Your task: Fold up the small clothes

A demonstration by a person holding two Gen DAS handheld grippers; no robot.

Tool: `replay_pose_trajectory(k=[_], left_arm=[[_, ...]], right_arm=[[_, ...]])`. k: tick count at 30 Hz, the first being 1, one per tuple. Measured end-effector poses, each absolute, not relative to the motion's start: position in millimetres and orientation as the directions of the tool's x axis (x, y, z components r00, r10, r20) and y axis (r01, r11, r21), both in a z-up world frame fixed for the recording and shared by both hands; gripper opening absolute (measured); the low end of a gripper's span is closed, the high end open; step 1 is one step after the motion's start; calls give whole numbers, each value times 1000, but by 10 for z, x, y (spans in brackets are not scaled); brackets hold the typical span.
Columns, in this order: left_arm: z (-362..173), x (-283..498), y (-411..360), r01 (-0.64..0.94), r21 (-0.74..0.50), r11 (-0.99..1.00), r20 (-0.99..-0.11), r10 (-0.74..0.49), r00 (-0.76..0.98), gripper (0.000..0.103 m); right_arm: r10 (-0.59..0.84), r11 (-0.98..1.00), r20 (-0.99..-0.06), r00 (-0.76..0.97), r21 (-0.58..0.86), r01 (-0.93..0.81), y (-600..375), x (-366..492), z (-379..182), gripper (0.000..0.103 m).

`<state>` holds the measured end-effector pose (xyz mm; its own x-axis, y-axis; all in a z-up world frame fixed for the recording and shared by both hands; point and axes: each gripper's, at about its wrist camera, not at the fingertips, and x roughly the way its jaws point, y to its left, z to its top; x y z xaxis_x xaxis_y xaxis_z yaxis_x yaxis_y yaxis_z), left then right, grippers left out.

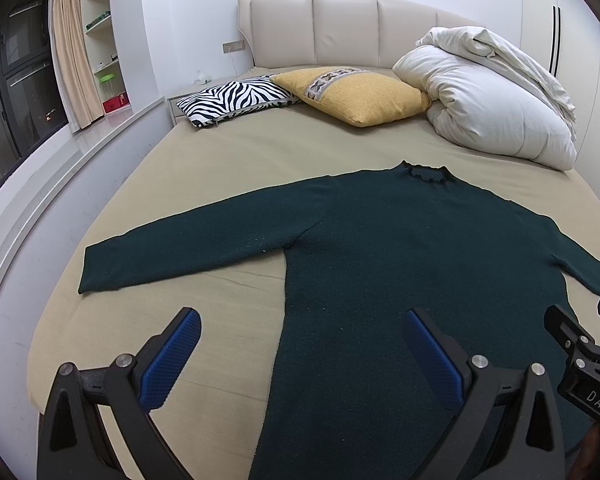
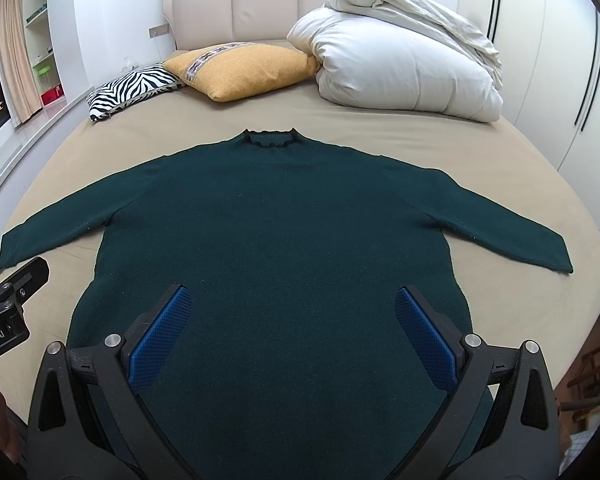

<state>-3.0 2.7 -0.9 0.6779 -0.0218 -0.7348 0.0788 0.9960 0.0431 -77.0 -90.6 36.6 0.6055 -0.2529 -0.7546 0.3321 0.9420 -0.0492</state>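
Right wrist view takes in the bed [image 2: 500,152] first: its tan sheet is bare over the near half, which gives a flat working surface, while the bedding is pushed out of the way toward the headboard. The rolled duvet [image 2: 400,72] sits at about 1 o'clock, the yellow pillow [image 2: 244,68] at 11 and the zebra pillow [image 2: 132,88] further round toward 10.

The sweater [image 2: 276,240] lies flat in the middle of the sheet, collar toward 12, both sleeves spread out to 9 and 3. It is laid open like this, I judge, so that sleeves and sides can be turned inward in clean folds; no fold has been made yet.

The right gripper [image 2: 294,312] hangs over the sweater's lower body at 6, fingers spread wide and holding nothing. It seems to be poised above the knit rather than touching it, though the fisheye makes the height hard to read.

In the left wrist view the left gripper [image 1: 300,332] is also wide open and empty, straddling the sweater's left side edge at 6, one finger over sheet and one over knit. That puts it within reach of the left sleeve [image 1: 188,244], likely the first part to fold.
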Motion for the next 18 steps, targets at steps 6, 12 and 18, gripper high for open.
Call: replay_pose_trajectory(k=[6, 12, 18], left_arm=[[-10, -30, 28, 79, 43, 996, -735, -22, 678, 103], [-9, -28, 28, 79, 43, 996, -736, -22, 677, 103], [-10, -27, 29, 79, 43, 996, -735, -22, 677, 103]], right_arm=[[-252, 942, -756, 604, -50, 331, -896, -770, 344, 103], [-249, 943, -760, 600, -49, 329, -877, -766, 312, 103], [-247, 944, -761, 599, -48, 328, -877, -764, 306, 103]])
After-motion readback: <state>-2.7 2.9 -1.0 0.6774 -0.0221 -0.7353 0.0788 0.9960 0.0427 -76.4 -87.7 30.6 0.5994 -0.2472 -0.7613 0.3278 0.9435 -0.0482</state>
